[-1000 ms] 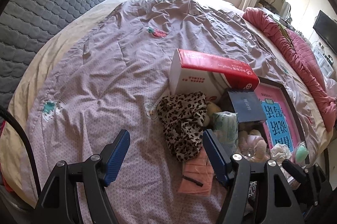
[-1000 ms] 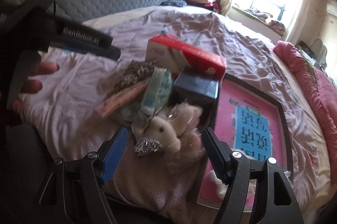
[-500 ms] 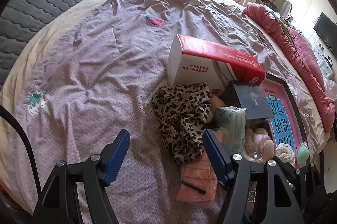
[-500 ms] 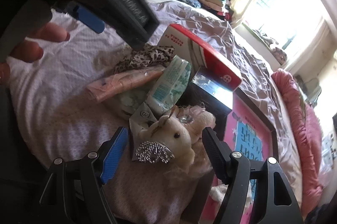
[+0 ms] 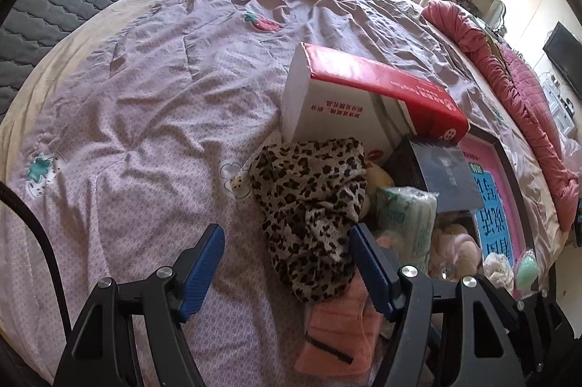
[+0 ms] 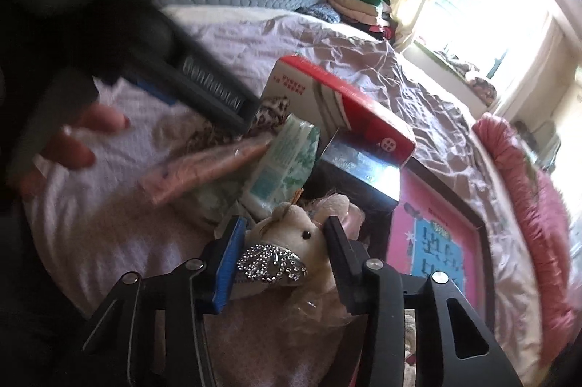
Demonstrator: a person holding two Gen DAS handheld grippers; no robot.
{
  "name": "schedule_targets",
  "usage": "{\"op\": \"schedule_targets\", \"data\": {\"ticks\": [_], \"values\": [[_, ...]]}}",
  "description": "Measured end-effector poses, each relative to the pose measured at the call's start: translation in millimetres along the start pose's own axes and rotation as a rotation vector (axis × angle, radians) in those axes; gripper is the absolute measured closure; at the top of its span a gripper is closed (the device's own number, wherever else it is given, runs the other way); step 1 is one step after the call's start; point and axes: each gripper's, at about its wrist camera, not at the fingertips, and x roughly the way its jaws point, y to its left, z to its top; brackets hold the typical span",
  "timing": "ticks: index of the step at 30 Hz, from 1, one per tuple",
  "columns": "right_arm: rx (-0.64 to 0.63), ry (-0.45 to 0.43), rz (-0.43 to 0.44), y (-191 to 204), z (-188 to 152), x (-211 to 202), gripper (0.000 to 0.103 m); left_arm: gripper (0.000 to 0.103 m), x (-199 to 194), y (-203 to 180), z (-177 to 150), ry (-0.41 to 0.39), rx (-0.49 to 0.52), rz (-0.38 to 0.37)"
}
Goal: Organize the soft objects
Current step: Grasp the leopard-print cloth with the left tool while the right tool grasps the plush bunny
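Note:
A leopard-print cloth lies crumpled on the mauve bedspread, partly over a salmon-pink pouch. My left gripper hangs open just above the cloth's near edge, which shows between its blue pads untouched. To the right are a green tissue pack and a cream plush toy. My right gripper is closing, and both pads meet the head of the plush toy with its rhinestone bow.
A red-and-white carton stands behind the pile, with a dark box and a pink framed board to its right. A pink quilt lines the bed's right edge. A hand holds the left gripper.
My right gripper's jaws have narrowed onto the plush toy's head. My left gripper has sunk closer to the leopard-print cloth, its jaws as wide as before.

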Motion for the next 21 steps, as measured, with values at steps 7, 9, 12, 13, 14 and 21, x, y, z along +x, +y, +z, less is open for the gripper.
{"op": "schedule_targets", "data": {"ticks": [7, 9, 12, 13, 14, 21], "values": [[0.228, -0.036, 0.141, -34.1, 0.8, -8.9, 0.060, 0.032, 12.1, 4.7, 3.6, 0.019, -0.029, -0.032], [0.264, -0.042, 0.161, -35.4, -1.7, -13.5, 0.060, 0.038, 14.1, 8.4, 4.4, 0.019, -0.048, -0.063], [0.281, -0.051, 0.173, -35.8, -1.1, -17.4, 0.060, 0.065, 19.7, 10.7, 5.0, 0.044, -0.067, -0.140], [0.282, -0.052, 0.175, -35.7, -0.3, -18.0, 0.060, 0.073, 21.7, 10.3, 5.2, 0.053, -0.069, -0.158], [0.281, -0.053, 0.177, -34.5, -0.3, -19.8, 0.060, 0.076, 22.7, 9.5, 4.8, 0.056, -0.066, -0.165], [0.286, -0.068, 0.181, -32.6, 0.5, -24.8, 0.061, 0.092, 7.4, 17.7, 8.0, -0.017, -0.098, -0.224]]}}
